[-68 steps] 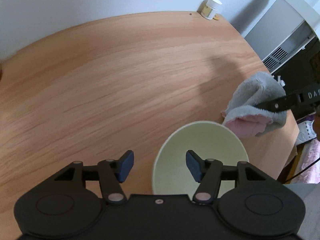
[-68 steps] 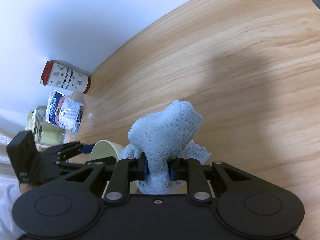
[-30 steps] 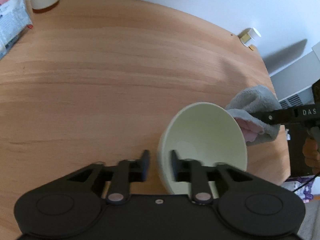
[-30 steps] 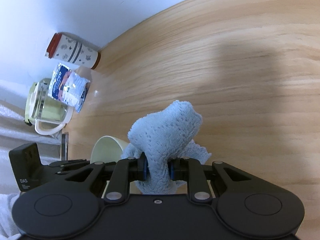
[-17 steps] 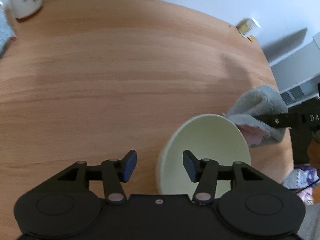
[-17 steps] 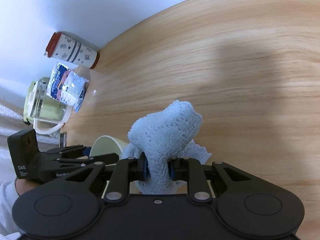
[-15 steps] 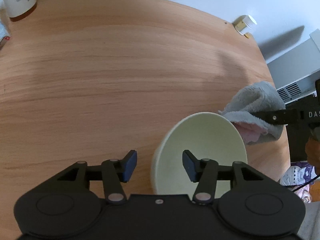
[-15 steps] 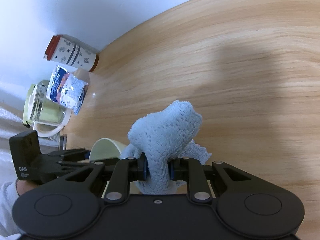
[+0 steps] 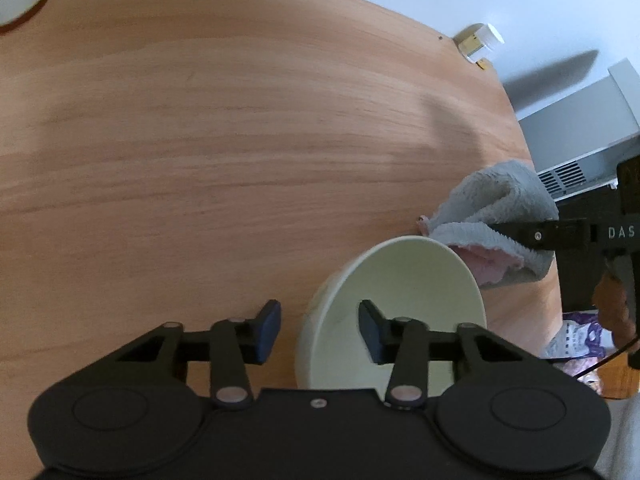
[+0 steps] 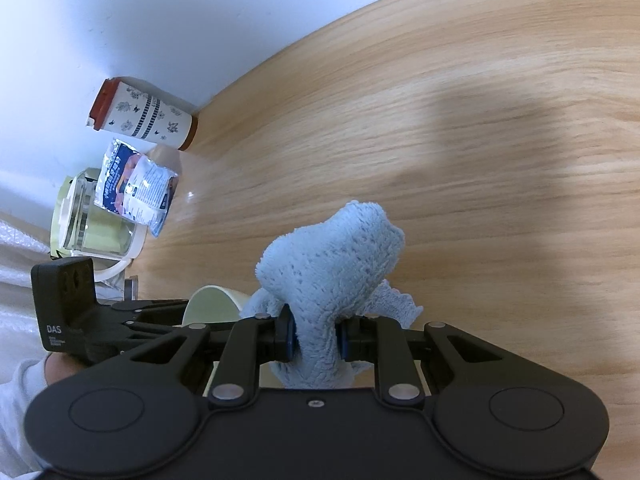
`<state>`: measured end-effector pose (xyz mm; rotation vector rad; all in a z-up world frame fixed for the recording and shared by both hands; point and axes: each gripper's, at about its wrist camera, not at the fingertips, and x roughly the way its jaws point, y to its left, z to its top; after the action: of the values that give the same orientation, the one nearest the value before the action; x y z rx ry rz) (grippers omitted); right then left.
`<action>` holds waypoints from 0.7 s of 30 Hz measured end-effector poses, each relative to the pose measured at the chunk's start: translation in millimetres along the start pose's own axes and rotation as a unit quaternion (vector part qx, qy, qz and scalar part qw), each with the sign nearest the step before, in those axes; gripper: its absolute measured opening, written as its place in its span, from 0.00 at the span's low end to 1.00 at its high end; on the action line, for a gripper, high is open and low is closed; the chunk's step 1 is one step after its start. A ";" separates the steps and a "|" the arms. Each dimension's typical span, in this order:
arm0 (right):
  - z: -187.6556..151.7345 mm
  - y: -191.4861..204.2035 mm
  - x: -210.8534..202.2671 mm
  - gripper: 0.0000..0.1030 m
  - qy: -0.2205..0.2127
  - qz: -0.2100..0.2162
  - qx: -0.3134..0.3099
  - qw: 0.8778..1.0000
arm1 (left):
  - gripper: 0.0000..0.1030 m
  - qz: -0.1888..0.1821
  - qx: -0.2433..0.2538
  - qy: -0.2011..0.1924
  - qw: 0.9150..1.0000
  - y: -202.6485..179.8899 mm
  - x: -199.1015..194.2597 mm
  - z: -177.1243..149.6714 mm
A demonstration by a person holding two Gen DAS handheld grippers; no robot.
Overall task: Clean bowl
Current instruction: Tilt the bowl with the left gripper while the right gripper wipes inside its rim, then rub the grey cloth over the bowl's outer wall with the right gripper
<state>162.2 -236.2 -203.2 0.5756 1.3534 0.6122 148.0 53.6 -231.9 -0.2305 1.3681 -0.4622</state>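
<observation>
A pale green bowl (image 9: pixel 400 292) stands on the wooden table (image 9: pixel 240 140), tilted toward the right. My left gripper (image 9: pixel 318 330) is open, its jaws astride the bowl's near rim: one finger outside, one inside. My right gripper (image 10: pixel 316 338) is shut on a fluffy blue-grey cloth (image 10: pixel 336 260). In the left wrist view the cloth (image 9: pixel 500 208) hangs just beyond the bowl's far right rim. The bowl (image 10: pixel 212 304) shows at the left of the right wrist view, beside the cloth.
A patterned lidded cup (image 10: pixel 140 114), a snack packet (image 10: pixel 134 186) and a glass jug (image 10: pixel 88 220) stand at the table's far left. A small white jar (image 9: pixel 478 42) is at the back edge. A grey cabinet (image 9: pixel 576 128) stands past the table's right edge.
My left gripper was shut on the bowl's rim a second ago and has since opened. The bowl sits lower on the table. The right gripper and cloth stay in place.
</observation>
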 end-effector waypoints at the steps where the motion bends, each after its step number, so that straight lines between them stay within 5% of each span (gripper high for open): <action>1: 0.0 -0.1 0.2 0.23 0.000 0.001 0.001 1.000 | 0.14 -0.004 -0.005 0.007 1.000 2.8 1.3 0.1; 8: 0.8 0.1 2.8 0.23 0.005 0.004 0.002 1.000 | 0.10 -0.007 0.008 -0.001 1.000 2.8 -3.4 -6.1; 16: 5.8 -0.9 7.6 0.23 -0.001 0.009 0.018 1.000 | 0.10 0.041 0.044 -0.057 0.997 -20.5 -19.6 -21.2; 21: 14.8 2.7 16.0 0.23 -0.008 0.038 0.042 0.998 | 0.12 0.035 0.035 -0.087 0.995 -30.1 -33.7 -29.9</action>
<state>178.4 -223.6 -210.7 0.7004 1.3510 0.6123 109.0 45.1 -195.3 -0.1608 1.1839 -0.4206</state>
